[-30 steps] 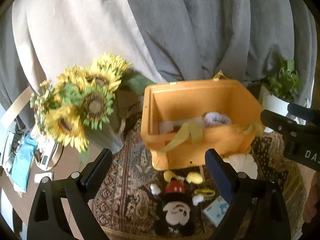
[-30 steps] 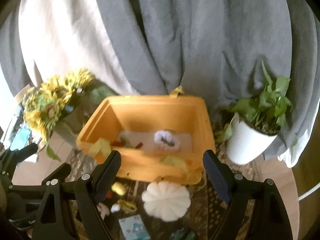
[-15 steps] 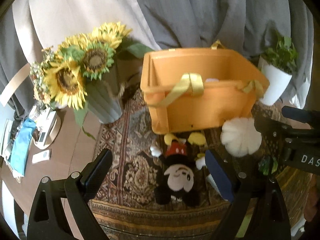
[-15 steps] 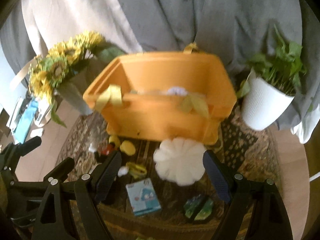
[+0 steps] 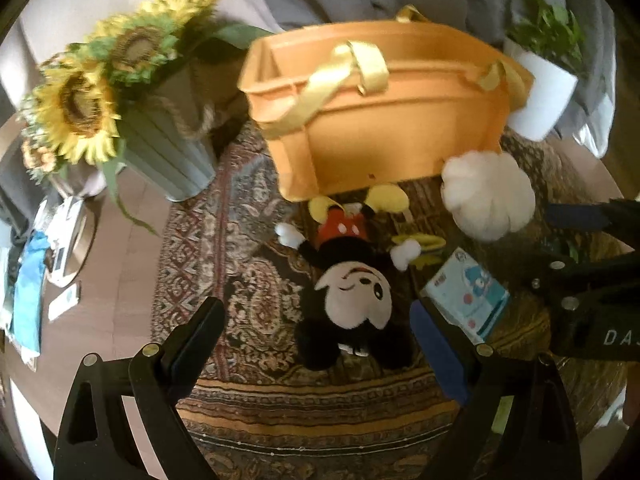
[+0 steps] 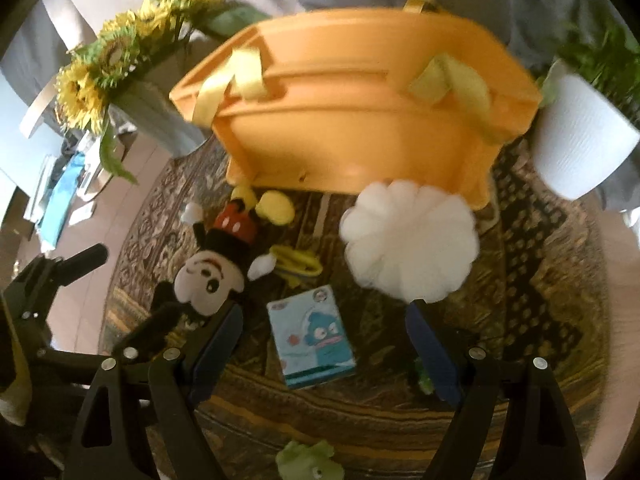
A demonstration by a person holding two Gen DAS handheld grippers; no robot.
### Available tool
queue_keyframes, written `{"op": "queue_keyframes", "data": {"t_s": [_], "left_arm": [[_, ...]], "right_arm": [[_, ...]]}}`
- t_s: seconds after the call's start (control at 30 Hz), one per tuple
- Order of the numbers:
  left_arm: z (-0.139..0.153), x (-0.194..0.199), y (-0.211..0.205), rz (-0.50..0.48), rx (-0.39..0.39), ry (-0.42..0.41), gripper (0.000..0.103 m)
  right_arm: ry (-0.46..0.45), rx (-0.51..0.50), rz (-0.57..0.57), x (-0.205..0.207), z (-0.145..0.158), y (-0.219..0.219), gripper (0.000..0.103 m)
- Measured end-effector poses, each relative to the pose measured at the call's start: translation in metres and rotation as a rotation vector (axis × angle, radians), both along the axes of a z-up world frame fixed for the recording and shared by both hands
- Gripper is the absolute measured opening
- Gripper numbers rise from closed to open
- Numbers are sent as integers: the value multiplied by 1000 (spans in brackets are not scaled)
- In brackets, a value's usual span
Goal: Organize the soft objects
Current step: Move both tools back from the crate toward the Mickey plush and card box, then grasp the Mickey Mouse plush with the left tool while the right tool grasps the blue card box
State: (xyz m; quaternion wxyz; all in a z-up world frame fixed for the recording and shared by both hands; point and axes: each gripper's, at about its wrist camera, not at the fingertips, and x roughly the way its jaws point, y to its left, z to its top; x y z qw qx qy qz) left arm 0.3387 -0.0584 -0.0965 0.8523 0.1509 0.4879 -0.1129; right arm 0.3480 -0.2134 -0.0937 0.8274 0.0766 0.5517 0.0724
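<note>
Rug: a patterned oriental rug (image 5: 248, 216) covers the table, and every toy lies on it.
Bin: an orange fabric storage bin (image 5: 384, 120) with yellow strap handles stands at the far side of the rug; its inside is hidden from both views.
Mickey Mouse plush: the Mickey Mouse plush (image 5: 352, 280) lies on its back, head toward the near side, yellow shoes touching the foot of the bin.
White pumpkin plush: the white pumpkin plush (image 6: 408, 240) rests just in front of the bin's right corner, right of Mickey.
Card box: a light blue box with a cartoon fish face (image 6: 316, 336) lies flat between Mickey and the pumpkin, nearer than both.
Yellow item: a small yellow looped item (image 6: 298, 264) lies beside Mickey's white glove; what it is I cannot tell.
Green plush: a green plush (image 6: 308, 460) sits at the near edge of the rug, only partly in view.
Left gripper: the left gripper (image 5: 316, 344) hangs over Mickey's head with its fingers spread wide, touching nothing.
Right gripper: the right gripper (image 6: 324, 354) hangs over the blue box, jaws spread wide and empty, the pumpkin just beyond its right finger.
Surroundings: a vase of sunflowers (image 5: 100, 92) stands at far left, a potted green plant in a white pot (image 6: 580, 136) at far right, grey curtains behind.
</note>
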Motion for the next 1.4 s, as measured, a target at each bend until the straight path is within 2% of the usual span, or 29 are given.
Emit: {"op": "queue_keyframes", "data": {"t_s": [0.23, 0.43, 0.57, 0.77, 0.97, 1.03, 1.07, 1.23, 1.33, 1.4], "left_arm": [[-24, 6, -5, -67, 9, 44, 95], [-45, 8, -8, -76, 44, 44, 92], [-55, 9, -10, -82, 59, 39, 88], [-61, 14, -8, -90, 46, 37, 89], [-63, 15, -12, -105, 49, 31, 85], [-65, 15, -12, -105, 42, 39, 84], [-65, 15, -12, -102, 36, 40, 83], [-71, 21, -15, -77, 20, 63, 80], [-76, 21, -16, -74, -1, 72, 69], [-78, 22, -15, -68, -14, 83, 66]], "right_arm": [[75, 4, 40, 6, -25, 9, 84], [140, 21, 70, 14, -47, 17, 84], [166, 16, 82, 19, -58, 21, 84], [155, -25, 96, 23, -64, 26, 83], [135, -44, 114, 24, -65, 27, 68], [118, -41, 122, 21, -64, 27, 56], [118, -30, 120, 20, -64, 28, 55], [117, 1, 107, 19, -67, 23, 55], [116, 20, 99, 16, -67, 16, 56], [100, 13, 97, 16, -67, 18, 55]]}}
